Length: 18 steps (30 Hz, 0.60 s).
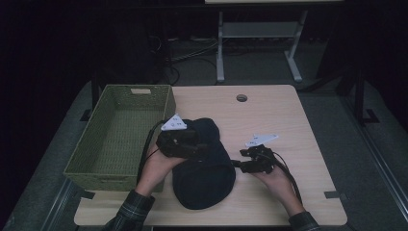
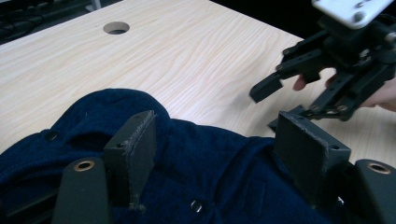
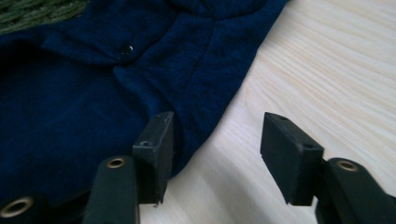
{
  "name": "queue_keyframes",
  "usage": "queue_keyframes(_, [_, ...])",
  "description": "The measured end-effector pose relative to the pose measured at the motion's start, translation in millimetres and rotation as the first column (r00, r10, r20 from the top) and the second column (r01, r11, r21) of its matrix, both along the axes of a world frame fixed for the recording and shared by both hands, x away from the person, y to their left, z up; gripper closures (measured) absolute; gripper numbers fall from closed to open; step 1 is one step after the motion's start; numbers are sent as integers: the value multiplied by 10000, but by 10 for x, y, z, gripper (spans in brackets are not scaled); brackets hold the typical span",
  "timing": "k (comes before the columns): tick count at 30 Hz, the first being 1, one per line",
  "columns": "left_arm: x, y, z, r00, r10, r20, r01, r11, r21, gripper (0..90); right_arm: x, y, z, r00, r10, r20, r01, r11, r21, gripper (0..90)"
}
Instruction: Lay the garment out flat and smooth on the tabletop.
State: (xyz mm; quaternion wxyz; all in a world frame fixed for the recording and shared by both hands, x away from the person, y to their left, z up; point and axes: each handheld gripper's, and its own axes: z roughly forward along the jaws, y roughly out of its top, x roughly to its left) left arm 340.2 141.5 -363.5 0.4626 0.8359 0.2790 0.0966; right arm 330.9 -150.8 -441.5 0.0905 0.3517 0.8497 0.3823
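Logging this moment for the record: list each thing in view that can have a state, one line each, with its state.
Left gripper: open, jaws over the garment.
Right gripper: open, one jaw over the garment's edge, the other over bare table.
Navy garment: bunched on the table, outside the basket.
Green woven basket: upright, nothing inside.
Table: bears the garment and the basket.

Dark navy garment (image 1: 204, 166) of soft, matt knitted cloth with small glossy snaps; desk (image 1: 288, 120) of smooth pale wood grain; basket (image 1: 101, 144) of rough green weave; claw pads (image 3: 154, 154) matt black.
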Motion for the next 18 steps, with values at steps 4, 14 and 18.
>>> queue_keyframes(4, [3, -4, 17, 10000, 6, 82, -5, 10000, -84, 291, 97, 71, -6, 10000, 61, 6, -61, 9998, 164, 504])
queue_keyframes(14, [19, -36, 5, 9999, -124, 117, 125, 9998, -149, 291, 295, 275, -89, 9993, 350, -117, -350, 9994, -12, 555])
queue_keyframes(18, [18, -57, -6, 9996, -244, 123, 245, 9997, -80, 291, 333, 332, -193, 9981, 553, -278, -560, 9981, -250, 618])
